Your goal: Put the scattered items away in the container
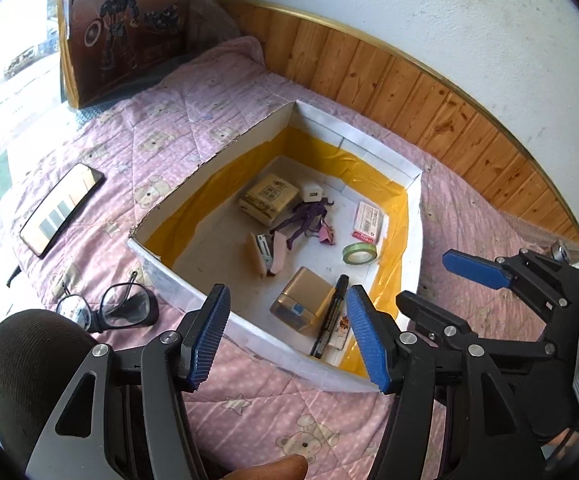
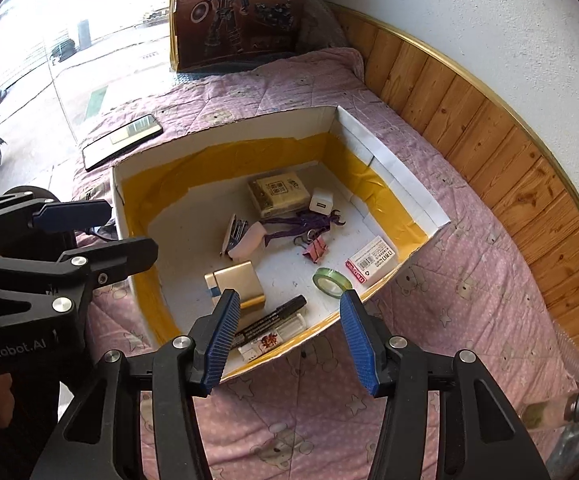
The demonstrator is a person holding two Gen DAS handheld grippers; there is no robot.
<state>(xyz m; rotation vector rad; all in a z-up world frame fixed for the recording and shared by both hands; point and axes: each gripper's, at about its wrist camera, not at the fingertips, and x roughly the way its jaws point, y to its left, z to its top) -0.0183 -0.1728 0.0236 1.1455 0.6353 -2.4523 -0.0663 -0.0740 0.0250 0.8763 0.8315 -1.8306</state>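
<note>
One box [image 1: 193, 280] holding nine small items; one phone [image 1: 61, 208] and one pair of glasses [image 1: 117, 308] on the bed [image 1: 217, 92].

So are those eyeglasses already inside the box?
No, the eyeglasses lie on the pink quilt just outside the cardboard box's near wall.

Pink bear-print quilt [image 1: 217, 120]; white box [image 1: 193, 292], yellow-taped inside; green tape roll [image 1: 359, 253].
</note>
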